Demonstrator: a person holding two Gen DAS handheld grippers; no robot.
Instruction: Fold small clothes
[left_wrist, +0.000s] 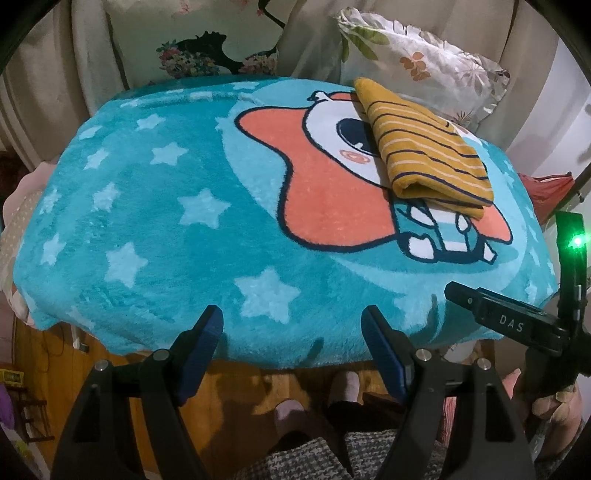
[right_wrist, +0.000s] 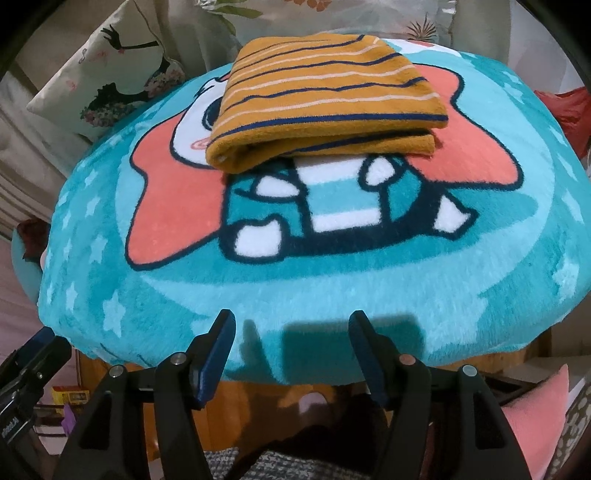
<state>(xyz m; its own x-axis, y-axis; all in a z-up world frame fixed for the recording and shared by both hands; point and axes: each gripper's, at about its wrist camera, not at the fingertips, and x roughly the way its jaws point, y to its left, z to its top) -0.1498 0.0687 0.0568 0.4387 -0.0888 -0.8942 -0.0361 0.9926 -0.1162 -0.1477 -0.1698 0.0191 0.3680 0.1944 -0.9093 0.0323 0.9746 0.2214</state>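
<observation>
A mustard-yellow garment with navy and white stripes (left_wrist: 428, 147) lies folded into a thick rectangle on the far right part of a teal star-print blanket (left_wrist: 166, 206). In the right wrist view the same folded garment (right_wrist: 325, 107) sits straight ahead, well beyond the fingers. My left gripper (left_wrist: 291, 317) is open over the blanket's near edge, nothing between its blue pads. My right gripper (right_wrist: 291, 319) is also open and empty at the near edge of the blanket (right_wrist: 332, 288). Its black body (left_wrist: 498, 317) shows at the right of the left wrist view.
Floral pillows (left_wrist: 424, 62) lean behind the blanket against a pale sofa back (left_wrist: 44, 74). A wooden floor (left_wrist: 240, 398) and the person's slippered feet (left_wrist: 343, 387) show below the near edge. A red object (right_wrist: 569, 110) lies at the far right.
</observation>
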